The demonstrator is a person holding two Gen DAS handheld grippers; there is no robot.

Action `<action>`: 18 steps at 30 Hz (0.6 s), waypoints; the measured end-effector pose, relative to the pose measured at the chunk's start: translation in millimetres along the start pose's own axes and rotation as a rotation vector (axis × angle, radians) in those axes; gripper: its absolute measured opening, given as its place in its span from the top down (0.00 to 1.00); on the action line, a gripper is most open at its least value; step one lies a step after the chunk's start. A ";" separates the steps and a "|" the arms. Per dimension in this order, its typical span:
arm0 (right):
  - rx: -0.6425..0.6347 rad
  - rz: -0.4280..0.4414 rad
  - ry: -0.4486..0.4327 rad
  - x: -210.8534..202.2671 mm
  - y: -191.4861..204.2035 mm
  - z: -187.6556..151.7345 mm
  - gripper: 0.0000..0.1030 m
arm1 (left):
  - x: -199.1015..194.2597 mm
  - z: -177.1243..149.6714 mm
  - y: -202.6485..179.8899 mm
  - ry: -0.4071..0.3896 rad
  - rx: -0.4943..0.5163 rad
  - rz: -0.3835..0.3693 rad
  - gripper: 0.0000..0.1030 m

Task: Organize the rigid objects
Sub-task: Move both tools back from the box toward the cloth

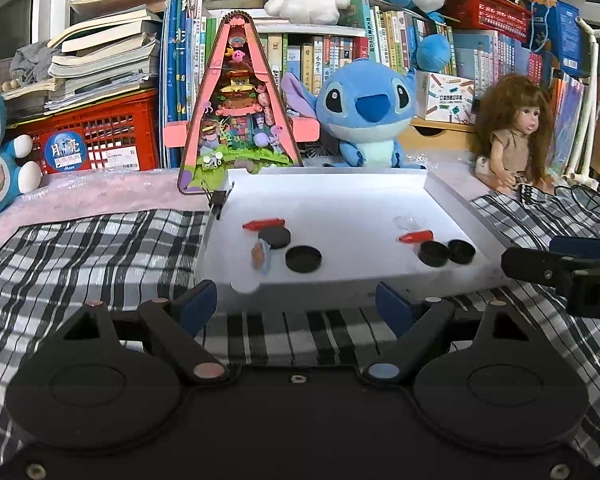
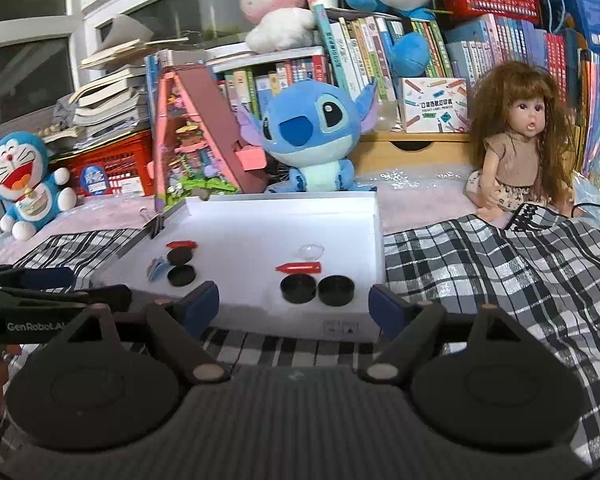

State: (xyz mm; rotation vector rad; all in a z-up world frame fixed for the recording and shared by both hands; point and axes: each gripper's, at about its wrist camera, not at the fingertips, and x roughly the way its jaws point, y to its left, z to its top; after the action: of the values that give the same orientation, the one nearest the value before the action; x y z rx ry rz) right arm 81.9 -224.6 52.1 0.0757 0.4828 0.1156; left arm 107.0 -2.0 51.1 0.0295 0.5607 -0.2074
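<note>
Approach step: left gripper [image 1: 296,304] and right gripper [image 2: 296,304], jaws spread and empty, face the white tray [image 1: 452,196]. Next, judged: reach toward twelve o'clock for a black cap [image 2: 298,289].

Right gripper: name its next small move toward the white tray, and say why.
Probably ease the right gripper forward over the white tray toward the two black caps nearest it. Its jaws stand open and empty, short of the tray's near edge, and those caps sit directly ahead between its fingers.
</note>
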 end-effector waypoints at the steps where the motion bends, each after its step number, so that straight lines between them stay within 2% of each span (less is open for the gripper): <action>1: -0.005 0.002 -0.001 -2.1 1.6 -2.1 0.13 | -2.7 -2.4 -0.7 -0.003 0.003 0.001 0.17; 18: -0.101 0.010 -0.029 -26.1 24.5 -32.7 0.13 | -36.3 -34.3 -7.1 -0.039 0.010 0.013 0.17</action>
State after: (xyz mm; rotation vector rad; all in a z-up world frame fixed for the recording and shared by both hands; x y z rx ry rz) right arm 41.4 -202.1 37.7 -0.0187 0.4466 0.1486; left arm 57.5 0.7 41.5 0.0387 0.5205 -0.1976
